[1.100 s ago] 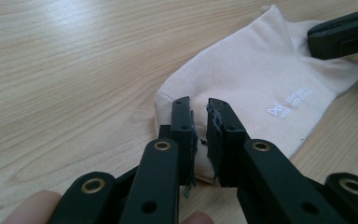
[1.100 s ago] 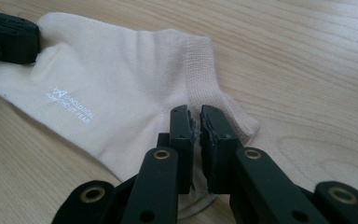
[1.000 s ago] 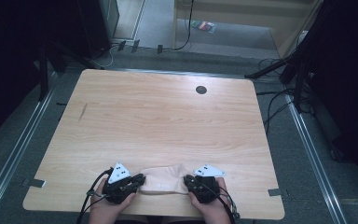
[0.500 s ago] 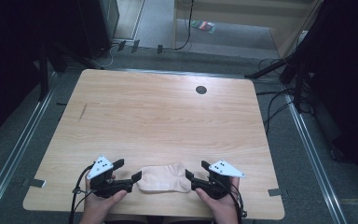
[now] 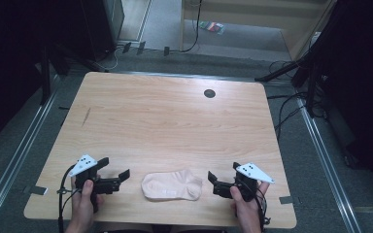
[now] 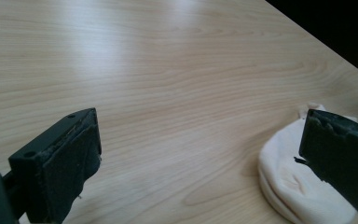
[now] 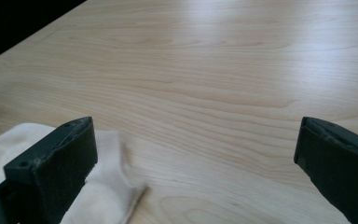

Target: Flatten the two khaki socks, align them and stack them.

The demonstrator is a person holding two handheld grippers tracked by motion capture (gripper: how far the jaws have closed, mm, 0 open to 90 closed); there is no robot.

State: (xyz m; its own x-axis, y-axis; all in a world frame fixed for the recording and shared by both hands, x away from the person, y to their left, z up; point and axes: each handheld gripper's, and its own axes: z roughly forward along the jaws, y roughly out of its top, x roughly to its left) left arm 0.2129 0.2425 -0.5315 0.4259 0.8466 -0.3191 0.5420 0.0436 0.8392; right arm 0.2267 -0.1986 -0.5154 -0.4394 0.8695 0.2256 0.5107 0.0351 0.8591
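claws: black, padded jaws | plates: grey three-cornered, dark dots | cables: black

We are looking at a pale wooden counter (image 5: 175,121) with rounded corners, standing on a grey floor (image 5: 165,34). A cream sock (image 5: 171,185) is lying flat on it near the close edge, roughly midway across. A small dark round hole (image 5: 209,93) is sitting near the far edge, and a short dark mark (image 5: 86,116) is showing toward the left side.

left gripper (image 5: 119,177): jaws just opening, off sock (image 5: 171,185), now apart leftward | right gripper (image 5: 214,180): same, apart rightward | sock: lies released
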